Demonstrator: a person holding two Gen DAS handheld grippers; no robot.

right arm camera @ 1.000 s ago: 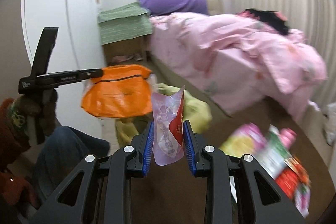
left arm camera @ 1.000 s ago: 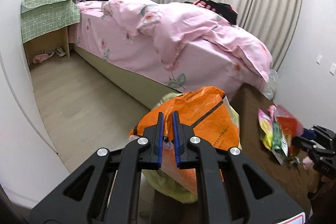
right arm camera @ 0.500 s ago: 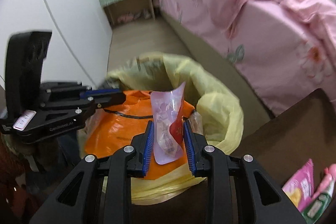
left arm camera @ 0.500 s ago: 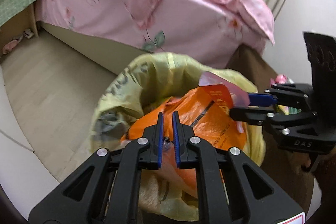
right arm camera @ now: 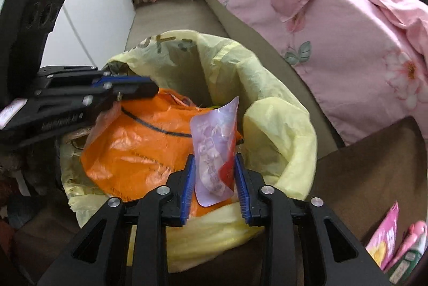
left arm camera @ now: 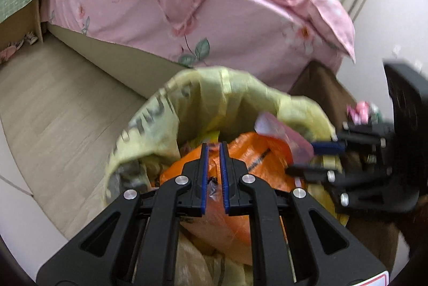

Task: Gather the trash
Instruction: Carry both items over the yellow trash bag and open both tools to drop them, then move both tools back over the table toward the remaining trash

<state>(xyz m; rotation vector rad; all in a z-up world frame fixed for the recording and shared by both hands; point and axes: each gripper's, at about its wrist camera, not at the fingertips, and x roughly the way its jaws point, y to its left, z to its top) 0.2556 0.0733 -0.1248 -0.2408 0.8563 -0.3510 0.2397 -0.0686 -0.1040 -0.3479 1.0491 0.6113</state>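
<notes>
An orange plastic bag (left arm camera: 240, 160) is pinched between the nearly closed jaws of the left hand-held gripper (left arm camera: 213, 173), over the open yellow trash bag (right arm camera: 278, 130). A pale purple pouch (right arm camera: 214, 152) stands upright between the narrowly parted jaws of the right hand-held gripper (right arm camera: 214, 187), above the same bag. More wrappers (right arm camera: 388, 237) lie on the brown bench (right arm camera: 374, 165) to its right.

A yellow-lined bin (right arm camera: 278, 125) stands on the wood floor (left arm camera: 53, 109) beside the bed (left arm camera: 214, 7).
</notes>
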